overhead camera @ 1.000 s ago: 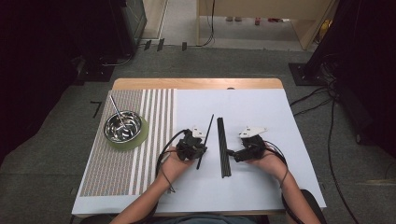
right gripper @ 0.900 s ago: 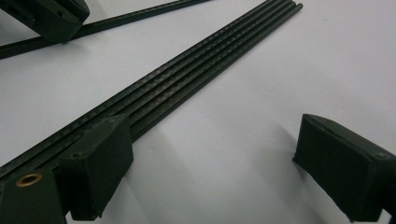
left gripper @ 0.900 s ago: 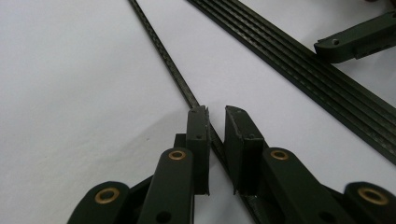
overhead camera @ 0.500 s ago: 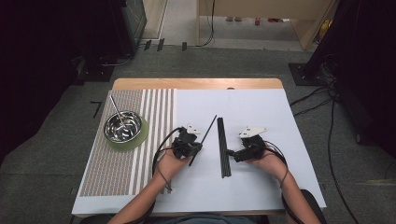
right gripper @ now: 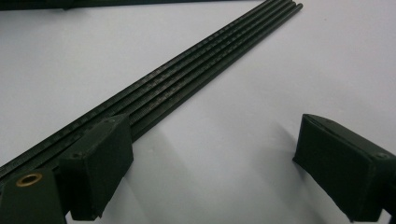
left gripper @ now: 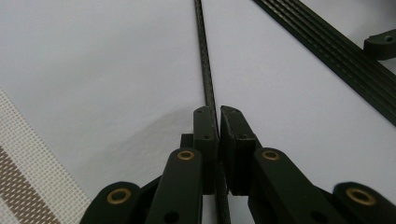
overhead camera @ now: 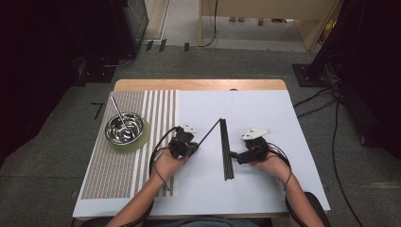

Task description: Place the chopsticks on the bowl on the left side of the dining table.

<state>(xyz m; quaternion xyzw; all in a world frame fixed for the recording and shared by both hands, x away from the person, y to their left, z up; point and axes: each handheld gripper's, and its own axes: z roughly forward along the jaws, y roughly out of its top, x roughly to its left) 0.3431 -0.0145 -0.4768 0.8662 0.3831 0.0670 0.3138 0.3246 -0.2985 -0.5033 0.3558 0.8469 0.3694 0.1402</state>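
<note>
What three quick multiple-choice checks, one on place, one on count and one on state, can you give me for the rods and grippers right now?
1. Where does the steel bowl stand?
A. on the green coaster on the striped mat
B. on the bare white sheet
C. between the two grippers

2. How many black rods lie side by side in the bundle of rods in the right gripper view?
A. one
B. four
C. nine

3. What is the state of the left gripper?
A. wide open over the mat
B. shut on the single rod
C. shut on the bowl

Answers: 1 A, the bowl sits on the coaster at the table's left; 2 B, four parallel ridges show; 3 B, both jaws press the thin rod between them, while the right gripper stands open beside the bundle.
</note>
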